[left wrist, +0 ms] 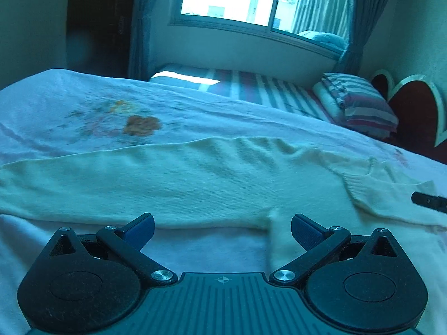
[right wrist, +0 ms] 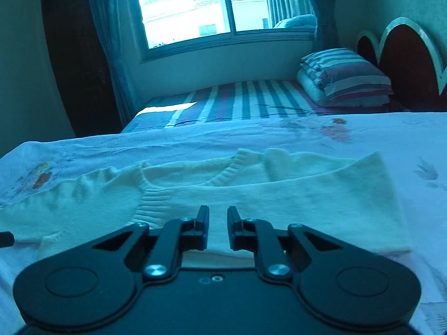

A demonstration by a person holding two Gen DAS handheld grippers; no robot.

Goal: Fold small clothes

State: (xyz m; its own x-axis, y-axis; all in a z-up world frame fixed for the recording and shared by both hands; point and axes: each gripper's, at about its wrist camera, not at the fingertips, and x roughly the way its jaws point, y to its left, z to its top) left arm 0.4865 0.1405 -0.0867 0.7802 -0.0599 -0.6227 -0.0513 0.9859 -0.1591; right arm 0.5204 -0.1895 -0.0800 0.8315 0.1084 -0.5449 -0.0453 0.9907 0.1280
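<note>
A cream knit sweater lies flat across the white flowered bedspread. In the left wrist view my left gripper is wide open and empty, just in front of the sweater's near edge, where a sleeve hangs toward me. In the right wrist view the sweater shows its ribbed neckline and a folded-over sleeve cuff. My right gripper sits low over the sweater's near edge with its jaws narrowly apart and nothing between them. Its tip shows in the left wrist view.
Behind the bedspread lies a striped sheet with a folded striped quilt and pillow by a red heart-shaped headboard. A window with curtains is on the far wall, and a dark wardrobe is at left.
</note>
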